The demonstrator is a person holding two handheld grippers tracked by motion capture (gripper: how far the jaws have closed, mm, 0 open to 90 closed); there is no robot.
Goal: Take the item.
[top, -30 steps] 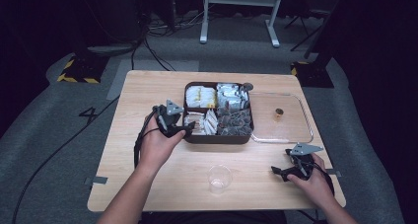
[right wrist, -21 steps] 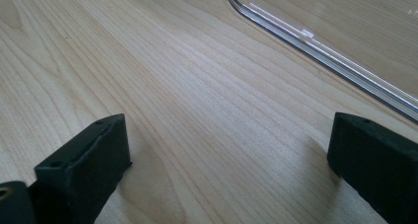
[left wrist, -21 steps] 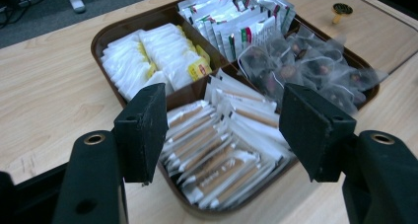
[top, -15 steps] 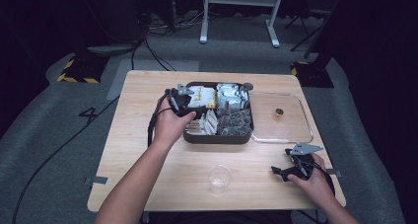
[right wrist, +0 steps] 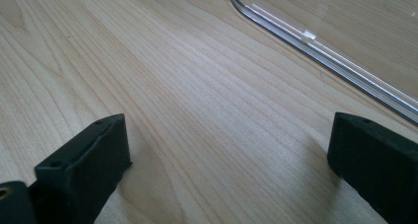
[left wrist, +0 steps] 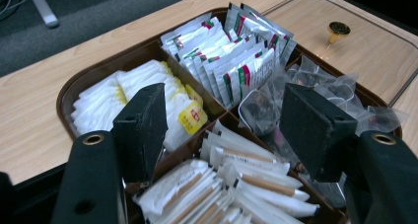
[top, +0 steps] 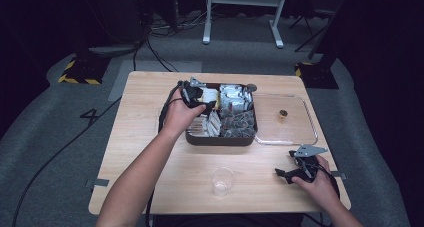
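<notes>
A dark brown compartment tray [top: 220, 141] sits mid-table, full of sachets. My left gripper [top: 204, 101] hovers open over its left side. Between its jaws [left wrist: 222, 120] I see the tray's dividers, white packets with yellow tags [left wrist: 138, 86], printed sachets [left wrist: 236, 61], clear-wrapped dark pieces [left wrist: 315, 81] and long paper sticks [left wrist: 236, 179]. Nothing is held. My right gripper [top: 282, 173] rests on the table at the front right, open, with bare wood between its jaws [right wrist: 226, 150].
A clear lid [top: 295, 129] with a gold knob [top: 282, 115] lies flat to the right of the tray; its rim [right wrist: 315, 41] runs just beyond my right gripper. A clear plastic cup [top: 222, 181] stands near the front edge. Cables trail on the floor.
My left gripper has moved from the tray's left edge forward and right, out over the tray's left compartments. The right gripper has stayed in place.
</notes>
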